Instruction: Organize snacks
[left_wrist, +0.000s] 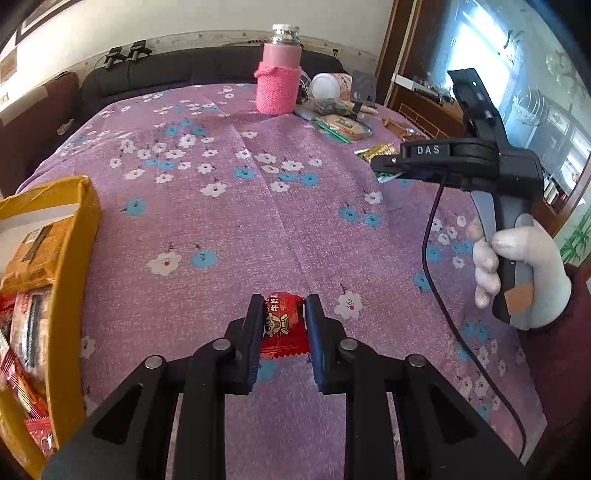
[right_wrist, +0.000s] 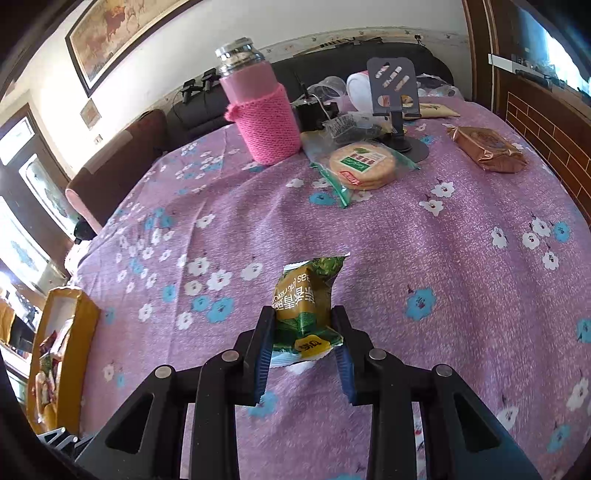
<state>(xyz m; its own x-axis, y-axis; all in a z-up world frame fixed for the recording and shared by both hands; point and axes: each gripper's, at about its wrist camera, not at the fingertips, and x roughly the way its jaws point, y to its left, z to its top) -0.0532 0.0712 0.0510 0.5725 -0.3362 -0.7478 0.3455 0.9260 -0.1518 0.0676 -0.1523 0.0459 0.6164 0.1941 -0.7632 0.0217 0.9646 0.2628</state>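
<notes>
My left gripper is shut on a small red snack packet with a cartoon face, held just above the purple flowered tablecloth. My right gripper is shut on a green and gold snack packet; in the left wrist view the right gripper's body hangs over the right side of the table, with that packet showing at its front. A yellow cardboard box holding several snack packets stands at the table's left edge; it also shows in the right wrist view.
At the far side stand a pink knit-sleeved bottle, a bag of round crackers, a brown wrapped cake, a grey phone stand and a dark packet. A dark sofa lies behind the table.
</notes>
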